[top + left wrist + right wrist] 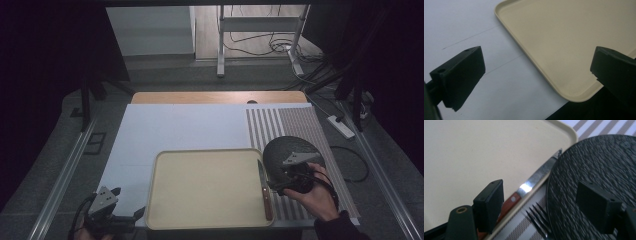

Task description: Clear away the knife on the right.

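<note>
Right tool (289,184) hovering at the near right of the tabletop (165,125), jaws spread wide, nothing between the pads. Seen from the right gripper view, one jaw over the knife's handle, the other over the dark plate (599,175). Knife (265,189) lying along the right-hand rim of the cream tray (200,187), blade pointing away from the person, wooden handle (reddish, with a rivet) nearest the front edge. Blade (541,173) resting partly on the tray's rim, just beside the plate's edge. Black fork (537,218) on the striped mat (280,125), its tines between the tray's rim and the plate, close to the knife's handle. Plate (292,147) round and speckled, sitting on the mat just right of the tray, partly under the right hand (315,195).

Left tool (131,216) low at the near left corner, jaws likewise wide apart and gripping nothing. From the left gripper view, the near left corner of the tray (574,50) showing between the jaws, white tabletop sheet (461,25) to one side. Tray's inner surface bare but for the knife at its right edge.
</note>
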A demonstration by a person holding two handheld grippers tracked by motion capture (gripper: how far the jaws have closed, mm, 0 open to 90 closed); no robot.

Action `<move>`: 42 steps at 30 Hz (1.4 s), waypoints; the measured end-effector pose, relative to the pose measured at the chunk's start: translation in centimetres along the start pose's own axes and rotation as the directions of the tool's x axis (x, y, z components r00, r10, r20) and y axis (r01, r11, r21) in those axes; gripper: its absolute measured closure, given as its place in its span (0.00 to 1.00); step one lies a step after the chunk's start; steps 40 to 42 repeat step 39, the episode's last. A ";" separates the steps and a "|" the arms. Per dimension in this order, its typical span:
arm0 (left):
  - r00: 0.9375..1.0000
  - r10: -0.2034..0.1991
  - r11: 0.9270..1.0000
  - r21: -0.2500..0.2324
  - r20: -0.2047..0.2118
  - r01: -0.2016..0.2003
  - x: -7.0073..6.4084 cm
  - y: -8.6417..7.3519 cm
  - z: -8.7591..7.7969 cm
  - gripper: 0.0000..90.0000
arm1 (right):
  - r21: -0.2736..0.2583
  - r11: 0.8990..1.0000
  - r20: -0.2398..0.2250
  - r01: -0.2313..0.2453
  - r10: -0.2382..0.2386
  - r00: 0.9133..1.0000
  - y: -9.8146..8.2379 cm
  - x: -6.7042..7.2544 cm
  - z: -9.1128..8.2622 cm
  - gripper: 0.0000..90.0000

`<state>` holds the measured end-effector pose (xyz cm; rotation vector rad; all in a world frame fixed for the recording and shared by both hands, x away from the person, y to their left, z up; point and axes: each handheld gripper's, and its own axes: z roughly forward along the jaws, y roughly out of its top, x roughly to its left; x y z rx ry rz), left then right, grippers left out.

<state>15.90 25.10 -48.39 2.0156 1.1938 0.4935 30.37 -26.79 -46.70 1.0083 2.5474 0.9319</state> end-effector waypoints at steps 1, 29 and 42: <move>1.000 0.000 1.000 0.001 0.000 0.000 0.0 0.0 0.0 0.00 | -0.001 1.000 -0.004 -0.007 0.007 1.000 -0.2 -0.1 -0.2 0.26; 1.000 -0.001 1.000 0.002 -0.003 0.001 0.0 0.0 0.0 0.00 | -0.111 0.978 0.104 -0.178 0.189 0.976 -5.8 -1.3 -5.4 0.12; 1.000 -0.013 1.000 -0.006 0.001 0.013 0.1 0.0 0.0 0.00 | -0.119 0.975 0.123 -0.187 0.201 0.972 -6.4 -1.1 -6.0 0.10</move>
